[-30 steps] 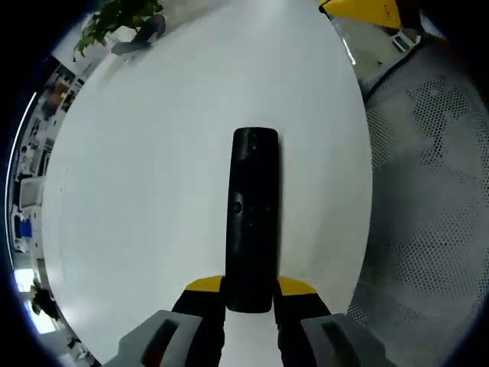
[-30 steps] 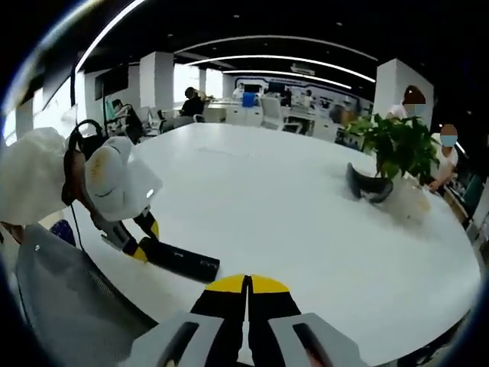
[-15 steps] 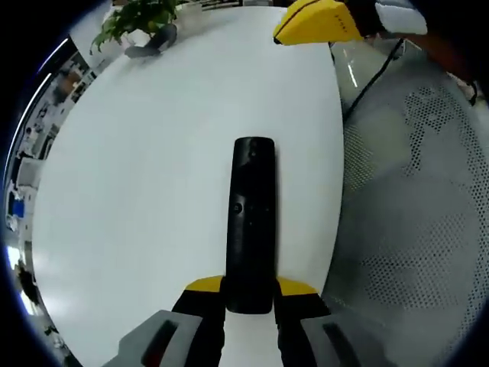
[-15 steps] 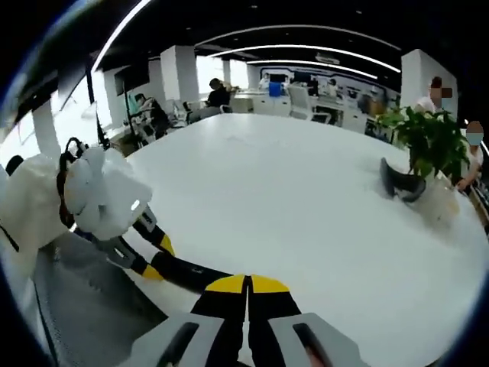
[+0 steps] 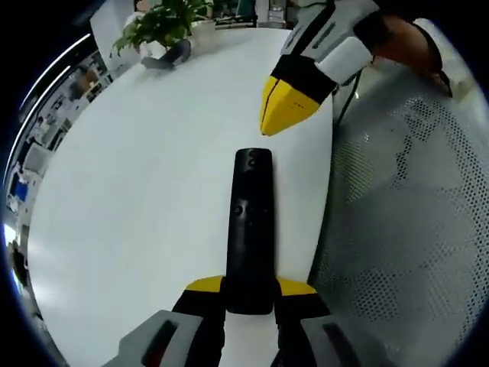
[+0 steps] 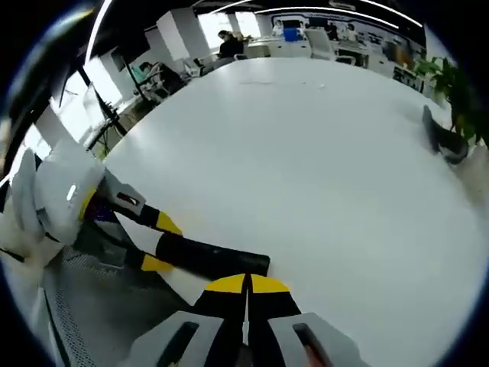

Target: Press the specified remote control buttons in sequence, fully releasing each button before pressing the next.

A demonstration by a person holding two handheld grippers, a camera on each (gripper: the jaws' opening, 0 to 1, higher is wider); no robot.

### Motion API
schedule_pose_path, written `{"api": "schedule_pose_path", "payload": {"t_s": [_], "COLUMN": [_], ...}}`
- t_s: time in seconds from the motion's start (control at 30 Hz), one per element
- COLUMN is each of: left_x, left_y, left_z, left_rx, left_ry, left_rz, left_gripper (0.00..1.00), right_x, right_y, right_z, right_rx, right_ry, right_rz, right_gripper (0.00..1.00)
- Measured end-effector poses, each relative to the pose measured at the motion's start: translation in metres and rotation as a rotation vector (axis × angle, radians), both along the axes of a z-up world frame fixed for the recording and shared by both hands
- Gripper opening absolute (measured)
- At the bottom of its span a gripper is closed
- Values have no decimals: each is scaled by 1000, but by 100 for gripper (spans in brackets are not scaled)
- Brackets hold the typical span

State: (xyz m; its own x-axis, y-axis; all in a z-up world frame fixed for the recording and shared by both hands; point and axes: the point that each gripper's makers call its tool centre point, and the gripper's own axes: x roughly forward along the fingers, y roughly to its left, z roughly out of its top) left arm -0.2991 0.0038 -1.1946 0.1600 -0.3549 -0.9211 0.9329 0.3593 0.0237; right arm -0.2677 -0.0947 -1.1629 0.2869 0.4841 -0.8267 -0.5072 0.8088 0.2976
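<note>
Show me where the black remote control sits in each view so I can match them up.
Left gripper view: remote control runs up the centre, its near end clamped in the left gripper.
Right gripper view: remote control lies low and left of centre, above the shut right gripper.
Shared landmark: potted plant on the white table.

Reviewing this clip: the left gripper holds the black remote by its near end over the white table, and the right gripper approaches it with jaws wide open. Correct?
Not quite. The right gripper approaches with its jaws shut, yellow tips together, as the left gripper view shows. The rest holds: the left gripper grips the black remote by its near end over the white table.
</note>
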Motion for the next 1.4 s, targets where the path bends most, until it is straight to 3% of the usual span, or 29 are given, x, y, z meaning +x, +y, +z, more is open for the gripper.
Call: {"api": "schedule_pose_path", "payload": {"t_s": [0.1,0.17,0.23,0.27,0.43,0.53,0.77,1.03,1.4], "left_x": [-4,-5,-7,-8,-8,-8,-9,-9,-9], "left_y": [-1,-1,-3,-3,-3,-5,-4,-7,-12], "left_z": [1,1,1,1,2,2,3,3,4], "left_rx": [-33,-50,-72,-83,-151,-167,-249,-262,-293], "left_ry": [-12,-17,-25,-32,-48,-52,-76,-72,-79], "left_rz": [24,28,22,19,31,35,27,-5,-26], "left_gripper": [24,24,24,24,24,24,24,24,24], "right_x": [-13,-14,-4,-5,-4,-8,-6,-2,-6], "right_y": [-5,-3,2,0,-5,-3,-6,-13,-8], "right_z": [-12,-7,0,0,1,-3,-8,-11,-12], "right_rx": [90,129,212,218,214,221,212,254,255], "right_ry": [119,183,136,161,142,187,199,239,261], "right_rz": [-74,-100,-141,-169,-177,-189,-198,-274,-262], "right_gripper": [0,0,0,0,0,0,0,0,0]}}
